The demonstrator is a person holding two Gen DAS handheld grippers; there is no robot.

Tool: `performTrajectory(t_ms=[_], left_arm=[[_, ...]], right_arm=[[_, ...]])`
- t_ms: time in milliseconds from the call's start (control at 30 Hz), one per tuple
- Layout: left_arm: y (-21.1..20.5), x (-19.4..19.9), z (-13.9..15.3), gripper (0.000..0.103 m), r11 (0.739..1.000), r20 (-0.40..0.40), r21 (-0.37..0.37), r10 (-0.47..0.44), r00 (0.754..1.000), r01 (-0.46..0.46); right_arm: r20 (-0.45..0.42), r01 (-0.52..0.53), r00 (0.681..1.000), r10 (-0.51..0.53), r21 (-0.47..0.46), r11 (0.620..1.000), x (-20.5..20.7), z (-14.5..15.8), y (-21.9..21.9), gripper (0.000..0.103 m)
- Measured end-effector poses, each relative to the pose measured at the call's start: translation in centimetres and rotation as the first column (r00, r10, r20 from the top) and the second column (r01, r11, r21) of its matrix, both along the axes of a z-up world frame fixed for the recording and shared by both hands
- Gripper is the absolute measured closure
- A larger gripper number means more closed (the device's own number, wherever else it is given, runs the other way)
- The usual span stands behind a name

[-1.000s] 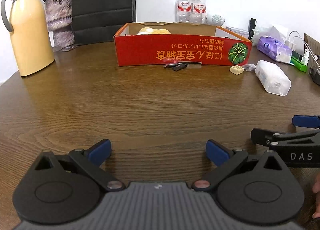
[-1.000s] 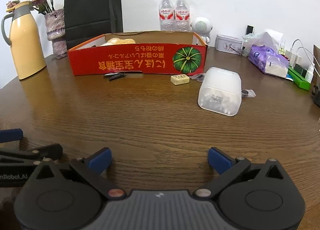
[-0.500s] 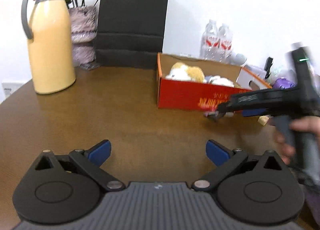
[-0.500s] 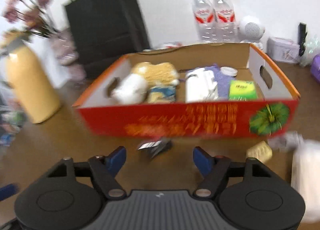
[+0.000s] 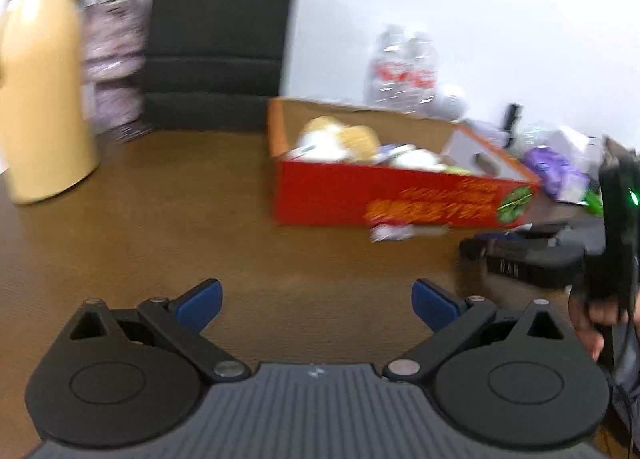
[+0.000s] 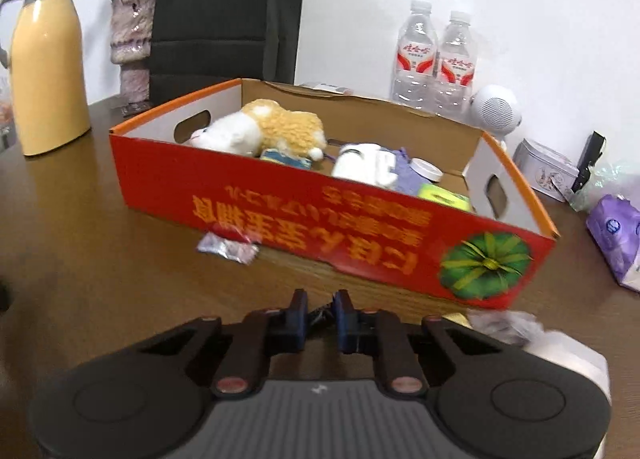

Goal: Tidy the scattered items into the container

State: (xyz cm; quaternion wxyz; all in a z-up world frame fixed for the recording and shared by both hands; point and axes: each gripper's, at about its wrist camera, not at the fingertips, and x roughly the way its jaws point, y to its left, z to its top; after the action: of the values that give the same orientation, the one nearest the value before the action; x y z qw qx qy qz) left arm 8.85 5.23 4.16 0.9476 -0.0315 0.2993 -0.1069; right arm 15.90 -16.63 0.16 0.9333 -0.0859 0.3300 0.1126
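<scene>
My right claw (image 6: 320, 309) has just been closing, and now its blue pads stand very narrow with a small dark thing (image 6: 320, 313) caught between them; it is too hidden and small for me to say what it is. This claw is low over the brown wooden bench (image 6: 100, 259), just in front of the long side of the red cardboard box with orange rim and a green pumpkin picture (image 6: 360, 239). Inside the box I see a white and yellow plush animal (image 6: 264, 129), a white plastic object (image 6: 366, 165), a piece of purple cloth (image 6: 408, 175) and a green packet (image 6: 442, 195). A small silver and purple foil wrapper (image 6: 226, 247) lies on the bench, touching the foot of the box's front wall, to the left of my right claw. A crumpled clear wrapper (image 6: 504, 323) and a white translucent plastic container (image 6: 568, 355) lie at the right, near the box's corner. My left claw (image 5: 318, 299) is wide, with nothing between its pads, above bare bench well apart from the box. In the left wrist view my right hand (image 5: 600, 319) holds the handle of the other tool. A yellow thermos jug (image 6: 48, 71) stands at the far left.
</scene>
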Motion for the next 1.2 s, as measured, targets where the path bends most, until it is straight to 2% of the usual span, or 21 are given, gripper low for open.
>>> performTrajectory(t_ms=[67, 167, 233, 300, 400, 467, 500, 533, 600, 733, 933, 1067, 1200], left_arm=[[-1.6, 1.7, 0.0, 0.0, 0.998, 0.012, -0.007, -0.058, 0.998, 0.058], [-4.7, 4.7, -1.1, 0.0, 0.999, -0.006, 0.012, -0.046, 0.999, 0.046], [-7.0, 6.2, -1.9, 0.0, 0.997, -0.02, 0.042, -0.068, 0.997, 0.069], [-8.8, 7.5, -2.6, 0.004, 0.996, -0.017, 0.08, -0.041, 0.999, 0.042], [-10.0, 9.5, -3.4, 0.027, 0.996, -0.087, 0.083, 0.019, 0.996, -0.011], [-9.8, 10.0, -3.5, 0.033, 0.996, -0.084, 0.063, 0.063, 0.994, -0.058], [-9.8, 10.2, -3.5, 0.045, 0.995, -0.08, 0.061, 0.078, 0.994, -0.073], [-9.9, 10.3, -3.5, 0.064, 0.993, -0.075, 0.076, 0.099, 0.992, -0.093], [-9.9, 10.2, -3.6, 0.081, 0.986, -0.067, 0.1, 0.144, 0.987, -0.137], [-9.2, 9.3, -3.3, 0.096, 0.989, -0.108, 0.029, 0.149, 0.983, -0.146], [-8.7, 4.0, -2.7, 0.097, 0.992, -0.109, -0.031, 0.122, 0.987, -0.126], [-7.2, -1.7, -2.6, 0.097, 0.981, -0.059, -0.066, 0.181, 0.982, -0.185], [-6.3, -4.9, -1.8, 0.097, 0.976, -0.037, -0.083, 0.201, 0.979, -0.203]], right_arm=[[-0.017, 0.0, 1.0, 0.001, 0.064, 0.998, -1.1, 0.5, -1.6, 0.091], [-0.008, -0.011, 1.0, 0.013, 0.184, 0.983, -3.2, 1.5, -3.9, 0.096], [0.026, -0.027, 0.999, 0.021, 0.228, 0.973, -4.3, 2.0, -4.8, 0.097], [0.061, -0.051, 0.997, 0.036, 0.26, 0.964, -5.4, 2.5, -5.4, 0.099], [0.095, -0.075, 0.994, 0.049, 0.303, 0.95, -6.2, 3.1, -6.3, 0.099], [0.092, -0.08, 0.994, 0.052, 0.331, 0.94, -6.4, 3.4, -7.1, 0.099], [0.091, -0.077, 0.995, 0.049, 0.332, 0.94, -6.6, 3.5, -7.3, 0.099], [0.092, -0.069, 0.995, 0.04, 0.331, 0.941, -6.7, 3.7, -7.6, 0.099], [0.094, -0.059, 0.995, 0.028, 0.34, 0.939, -7.0, 4.0, -8.2, 0.099], [0.056, -0.026, 0.998, 0.007, 0.351, 0.936, -6.9, 4.0, -8.5, 0.099], [0.055, -0.082, 0.996, 0.068, 0.314, 0.946, -7.8, 3.2, -6.6, 0.099], [0.042, -0.112, 0.994, 0.104, 0.301, 0.947, -7.8, 2.7, -5.7, 0.099], [0.019, -0.167, 0.985, 0.171, 0.333, 0.928, -8.1, 2.2, -4.9, 0.099]])
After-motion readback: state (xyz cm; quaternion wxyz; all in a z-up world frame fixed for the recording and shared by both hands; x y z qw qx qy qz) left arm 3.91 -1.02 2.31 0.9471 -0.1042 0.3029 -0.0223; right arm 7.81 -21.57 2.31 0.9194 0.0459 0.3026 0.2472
